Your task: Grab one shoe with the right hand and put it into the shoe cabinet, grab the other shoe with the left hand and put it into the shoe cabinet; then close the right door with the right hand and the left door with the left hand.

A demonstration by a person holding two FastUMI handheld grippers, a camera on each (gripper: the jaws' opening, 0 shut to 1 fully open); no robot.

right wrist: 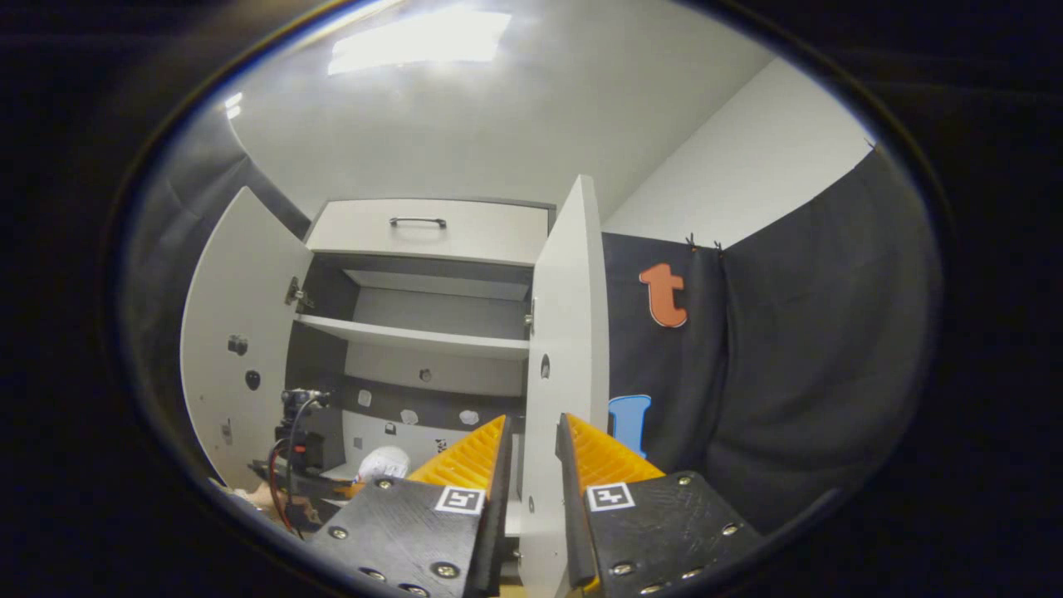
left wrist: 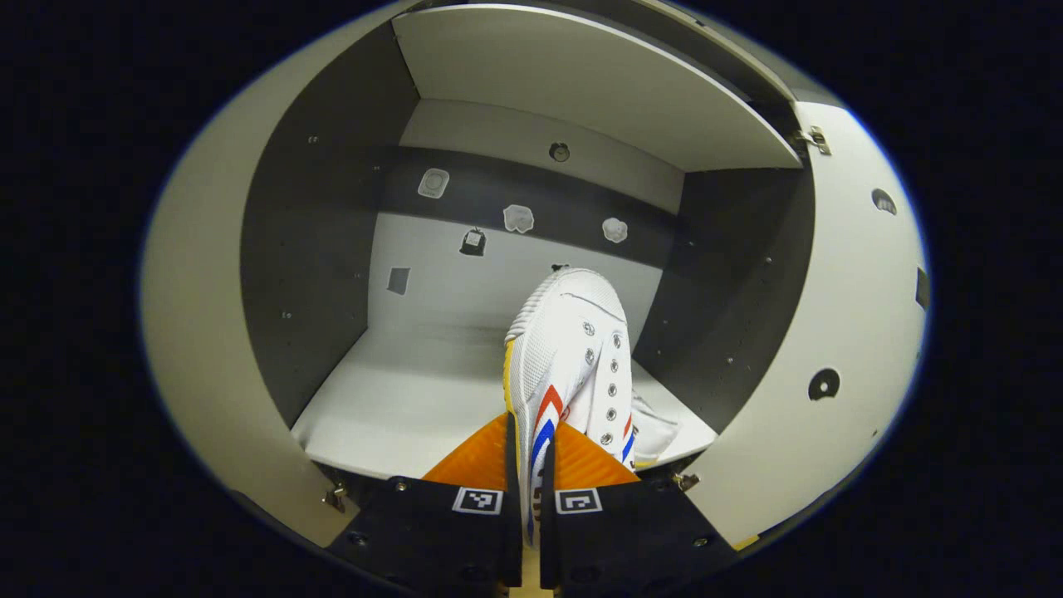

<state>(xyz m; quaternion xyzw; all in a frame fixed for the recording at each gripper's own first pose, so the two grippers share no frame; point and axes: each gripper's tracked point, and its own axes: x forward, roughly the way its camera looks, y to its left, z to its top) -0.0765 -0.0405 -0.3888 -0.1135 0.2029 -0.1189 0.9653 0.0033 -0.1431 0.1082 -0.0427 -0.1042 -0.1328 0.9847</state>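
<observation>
My left gripper [left wrist: 531, 453] grips a shoe [left wrist: 573, 349] inside the cabinet [left wrist: 332, 249]; my right gripper [right wrist: 531, 453] straddles the right door [right wrist: 565, 332] edge.

Left gripper view: both fingers [left wrist: 477, 457] pinch the white shoe at bottom centre, toe pointing in toward the back wall, over the lower shelf [left wrist: 399, 399]. A second shoe [left wrist: 656, 432] peeks out just right of it, on the shelf's right end. An upper shelf [left wrist: 581, 75] sits at top. Right gripper view: the jaws stand narrow, the door's edge running up between them at centre; cannot tell if the pads touch it. Left door [right wrist: 237, 332] stands open at mid left. My left gripper [right wrist: 299, 440] shows small at lower left by the shoe [right wrist: 384, 461].
</observation>
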